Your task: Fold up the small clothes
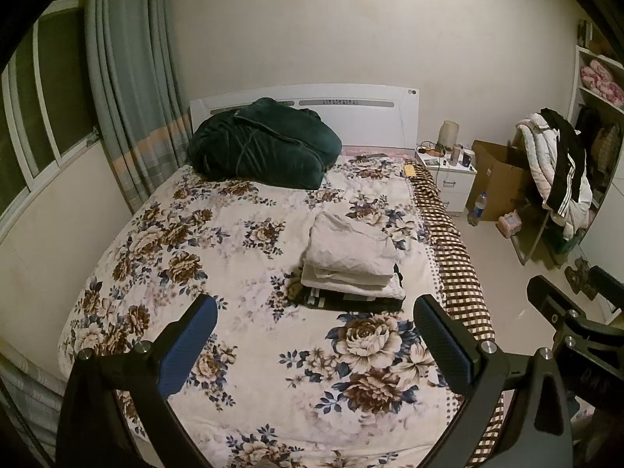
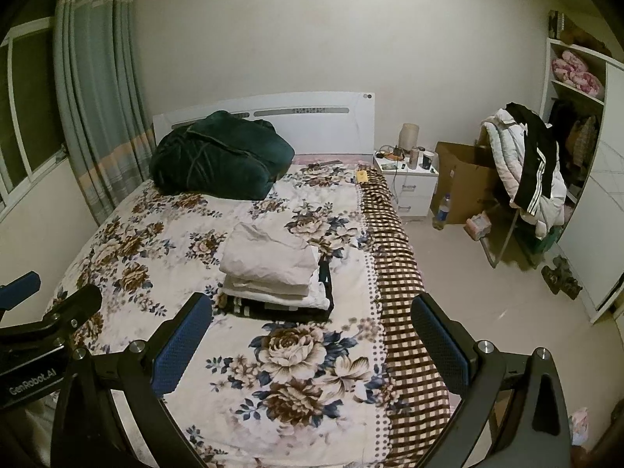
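Nearest the cameras, the left gripper (image 1: 316,343) hangs over the foot of the bed with its 2 blue-padded fingers spread wide and nothing between them. The right gripper (image 2: 312,341) is just beside it, also spread wide and holding nothing.

Beyond them, on the floral bedspread (image 1: 218,234), lies the stack of folded clothes (image 1: 351,261): pale cream pieces on top of a dark garment (image 1: 351,302) with white stripes. The stack sits near the bed's right edge, well apart from both grippers, beside a brown checked blanket (image 1: 448,241) that runs down that side.

Farther up, a dark green bundle of bedding (image 1: 261,144) rests against the white headboard (image 1: 362,113). A small yellow object (image 1: 410,171) lies near the bed's far right corner.

To the right of the headboard, a white nightstand (image 1: 452,183) carries a lamp (image 1: 448,132), cups and cables. Next to it an open cardboard box (image 1: 495,179) stands on the floor, its contents hidden; a plastic bottle (image 1: 477,206) stands in front of it. A chair (image 2: 522,179) draped with white and black clothes partly blocks an open shelf unit (image 2: 573,78) holding pink folded bedding (image 2: 573,70). Curtains (image 1: 132,78) hang by the window on the left.
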`<state>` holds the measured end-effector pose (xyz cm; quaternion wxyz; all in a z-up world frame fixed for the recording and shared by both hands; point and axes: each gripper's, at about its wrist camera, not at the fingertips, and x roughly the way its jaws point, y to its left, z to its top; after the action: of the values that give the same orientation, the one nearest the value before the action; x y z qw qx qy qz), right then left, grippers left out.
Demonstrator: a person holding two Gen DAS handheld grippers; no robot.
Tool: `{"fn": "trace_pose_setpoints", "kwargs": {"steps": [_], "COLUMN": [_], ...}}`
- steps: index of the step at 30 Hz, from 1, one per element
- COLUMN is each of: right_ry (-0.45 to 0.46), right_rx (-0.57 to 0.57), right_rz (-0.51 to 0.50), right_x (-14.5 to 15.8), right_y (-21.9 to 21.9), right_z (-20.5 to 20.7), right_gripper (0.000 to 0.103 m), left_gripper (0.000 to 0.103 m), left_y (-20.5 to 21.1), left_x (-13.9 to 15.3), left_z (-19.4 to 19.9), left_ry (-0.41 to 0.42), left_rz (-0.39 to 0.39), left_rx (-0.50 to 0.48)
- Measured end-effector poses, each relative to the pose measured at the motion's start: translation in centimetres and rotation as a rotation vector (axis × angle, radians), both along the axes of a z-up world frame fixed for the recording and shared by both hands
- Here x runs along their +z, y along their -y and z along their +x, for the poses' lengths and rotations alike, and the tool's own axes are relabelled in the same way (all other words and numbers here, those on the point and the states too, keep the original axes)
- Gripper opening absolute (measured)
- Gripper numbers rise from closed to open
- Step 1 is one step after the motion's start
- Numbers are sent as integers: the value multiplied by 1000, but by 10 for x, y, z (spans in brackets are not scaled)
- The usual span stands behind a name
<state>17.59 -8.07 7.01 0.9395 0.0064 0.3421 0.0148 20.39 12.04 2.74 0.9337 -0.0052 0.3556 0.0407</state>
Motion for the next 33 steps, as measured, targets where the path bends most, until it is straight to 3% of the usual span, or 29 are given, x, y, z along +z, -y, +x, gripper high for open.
{"fn": "trace_pose_setpoints", "kwargs": {"steps": [33], "right_ry": [10], "right_rx": [30], "right_rz": [-22], "right_x": [0], "right_y": [-1], "right_z": [10], "right_gripper": [103], "left_gripper": [103], "left_y": [0], "left_x": [3], "left_z": [0], "left_ry": [13], "left_rz": [-5], "left_rx": [10]}}
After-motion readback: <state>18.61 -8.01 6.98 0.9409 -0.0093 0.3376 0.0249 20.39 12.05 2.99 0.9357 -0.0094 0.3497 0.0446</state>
